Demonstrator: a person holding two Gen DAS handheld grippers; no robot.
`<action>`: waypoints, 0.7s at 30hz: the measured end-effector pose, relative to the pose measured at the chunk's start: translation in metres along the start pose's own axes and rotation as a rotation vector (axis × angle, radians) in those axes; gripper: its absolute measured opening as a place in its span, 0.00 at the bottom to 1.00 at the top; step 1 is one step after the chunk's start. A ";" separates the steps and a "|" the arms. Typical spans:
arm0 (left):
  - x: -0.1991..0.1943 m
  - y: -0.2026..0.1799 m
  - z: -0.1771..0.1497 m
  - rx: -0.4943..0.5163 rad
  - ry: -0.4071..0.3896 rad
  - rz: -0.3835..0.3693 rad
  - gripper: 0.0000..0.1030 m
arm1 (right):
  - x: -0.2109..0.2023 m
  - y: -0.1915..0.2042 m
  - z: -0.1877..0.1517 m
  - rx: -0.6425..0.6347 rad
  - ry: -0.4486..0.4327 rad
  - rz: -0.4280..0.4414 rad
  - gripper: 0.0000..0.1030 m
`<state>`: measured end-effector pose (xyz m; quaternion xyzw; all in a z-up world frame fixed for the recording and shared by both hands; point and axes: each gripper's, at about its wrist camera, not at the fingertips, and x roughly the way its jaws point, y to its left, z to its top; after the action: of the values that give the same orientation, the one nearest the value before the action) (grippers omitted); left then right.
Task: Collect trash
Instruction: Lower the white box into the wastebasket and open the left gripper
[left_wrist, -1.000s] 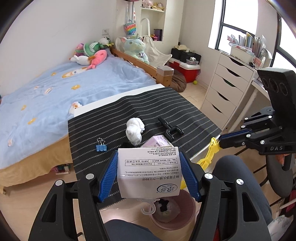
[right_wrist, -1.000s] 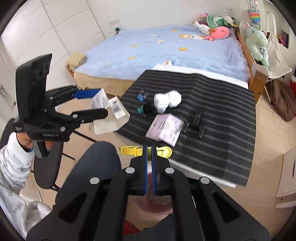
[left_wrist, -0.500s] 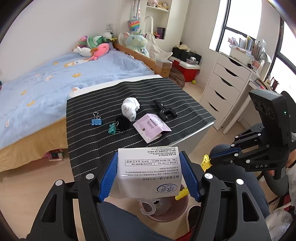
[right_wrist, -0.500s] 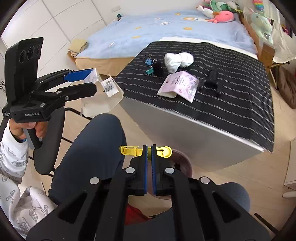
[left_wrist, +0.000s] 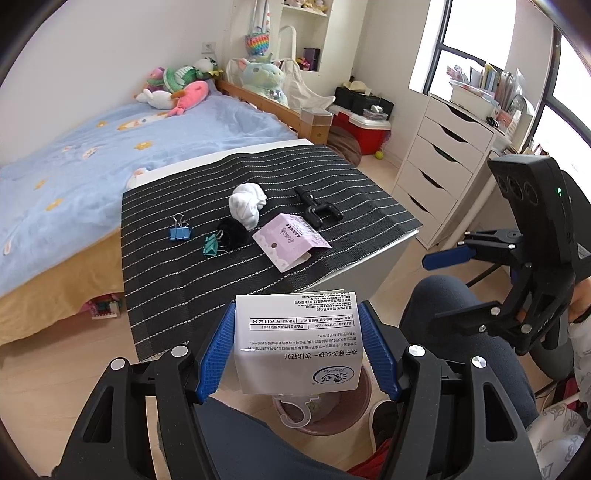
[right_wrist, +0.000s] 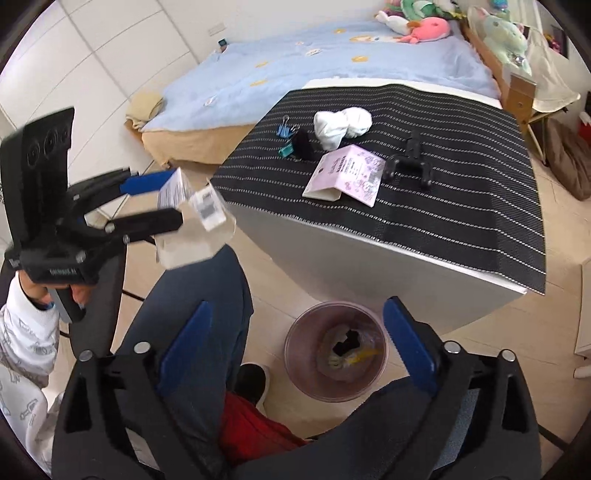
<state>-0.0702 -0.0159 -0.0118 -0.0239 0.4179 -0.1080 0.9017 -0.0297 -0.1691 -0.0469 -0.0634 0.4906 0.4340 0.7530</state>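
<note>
On the striped mat (left_wrist: 258, 288) two clips (left_wrist: 181, 233), one sock (left_wrist: 246, 205) and one purple card (left_wrist: 291, 242) are left, one packet (left_wrist: 297, 350) is pinched in the left gripper (left_wrist: 297, 350), and the right gripper (right_wrist: 295, 343) is being opened empty over one bin (right_wrist: 295, 345).

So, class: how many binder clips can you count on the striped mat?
2. The blue binder clip lies near the mat's left edge; the teal binder clip lies just right of it, beside a black object. Others could be hidden under the larger items.

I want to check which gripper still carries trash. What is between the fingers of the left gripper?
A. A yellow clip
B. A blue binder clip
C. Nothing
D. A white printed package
D: the left gripper has its blue pads pressed on both sides of the white printed package, above the pink bin.
</note>
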 end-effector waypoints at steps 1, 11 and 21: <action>0.000 -0.002 0.000 0.003 0.000 -0.001 0.62 | -0.003 0.001 0.000 -0.001 -0.007 -0.004 0.93; -0.004 -0.020 0.002 0.046 0.002 -0.019 0.62 | -0.036 -0.003 0.002 0.020 -0.096 -0.085 0.94; 0.009 -0.051 -0.002 0.116 0.040 -0.055 0.62 | -0.055 -0.016 -0.004 0.055 -0.141 -0.125 0.94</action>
<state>-0.0746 -0.0676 -0.0129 0.0192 0.4280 -0.1573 0.8898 -0.0289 -0.2132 -0.0102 -0.0425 0.4432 0.3760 0.8127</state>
